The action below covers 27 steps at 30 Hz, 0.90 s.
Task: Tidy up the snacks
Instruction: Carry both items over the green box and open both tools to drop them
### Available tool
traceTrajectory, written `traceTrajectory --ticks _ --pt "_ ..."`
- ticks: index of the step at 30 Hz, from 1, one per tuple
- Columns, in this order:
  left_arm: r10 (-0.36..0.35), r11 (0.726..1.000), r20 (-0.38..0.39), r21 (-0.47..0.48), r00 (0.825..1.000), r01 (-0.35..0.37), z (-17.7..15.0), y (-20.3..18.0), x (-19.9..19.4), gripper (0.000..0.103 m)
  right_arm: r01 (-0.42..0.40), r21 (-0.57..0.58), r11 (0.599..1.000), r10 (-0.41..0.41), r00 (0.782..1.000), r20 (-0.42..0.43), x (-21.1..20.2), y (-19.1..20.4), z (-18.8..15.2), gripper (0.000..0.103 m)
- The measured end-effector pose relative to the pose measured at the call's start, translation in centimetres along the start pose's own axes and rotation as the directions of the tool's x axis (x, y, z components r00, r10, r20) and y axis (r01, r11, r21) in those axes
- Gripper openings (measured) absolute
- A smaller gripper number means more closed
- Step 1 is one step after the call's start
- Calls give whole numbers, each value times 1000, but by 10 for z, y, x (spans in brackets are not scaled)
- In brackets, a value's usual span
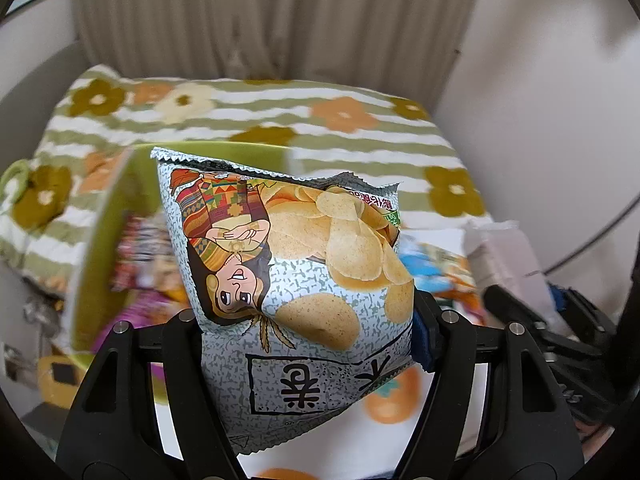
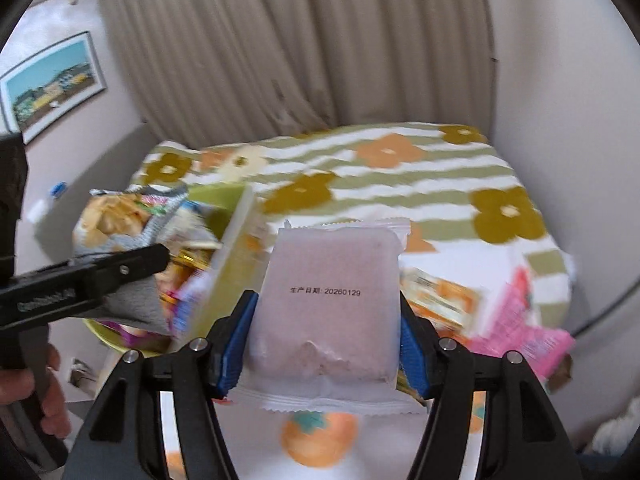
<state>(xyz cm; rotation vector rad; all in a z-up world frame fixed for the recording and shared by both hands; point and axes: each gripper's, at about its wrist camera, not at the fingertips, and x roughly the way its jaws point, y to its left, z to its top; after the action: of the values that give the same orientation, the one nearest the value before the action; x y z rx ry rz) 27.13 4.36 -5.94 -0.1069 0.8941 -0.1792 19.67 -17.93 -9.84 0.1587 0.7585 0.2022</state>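
My left gripper [image 1: 308,320] is shut on a grey speckled chip bag [image 1: 304,264] printed with a cartoon figure and chips, held up off the table. In the right wrist view that chip bag [image 2: 120,220] hangs over a green bin [image 2: 228,248], with one of the left gripper's fingers [image 2: 132,266] across it. My right gripper [image 2: 326,308] is shut on a white packet [image 2: 332,280] with a pinkish cake inside, its blue pads [image 2: 236,340] pressing both sides. The green bin [image 1: 100,248] holds several blurred colourful snacks.
On the white tablecloth with orange fruit prints [image 2: 316,440] lie an orange packet [image 2: 440,300] and a pink packet [image 2: 520,336] to the right. A floral striped bed cover [image 2: 400,184] and curtains are behind. A person's hand [image 2: 24,384] grips the left handle.
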Motion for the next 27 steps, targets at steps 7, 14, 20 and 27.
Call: traceTrajectory --ticks 7,14,20,27 --pt "85 990 -47 -109 995 -90 8 108 14 66 -128 -53 990 126 992 -30 37 80 26 60" --pt "66 993 -136 -92 988 -79 4 168 45 69 -164 -60 985 159 984 -82 78 140 33 60" --pt "3 997 -150 -70 989 -14 -1 178 60 102 -133 -46 990 127 986 -111 96 164 28 60" --pt "-9 999 -152 -49 988 2 -14 183 50 102 -84 -20 996 80 985 -152 108 166 22 60"
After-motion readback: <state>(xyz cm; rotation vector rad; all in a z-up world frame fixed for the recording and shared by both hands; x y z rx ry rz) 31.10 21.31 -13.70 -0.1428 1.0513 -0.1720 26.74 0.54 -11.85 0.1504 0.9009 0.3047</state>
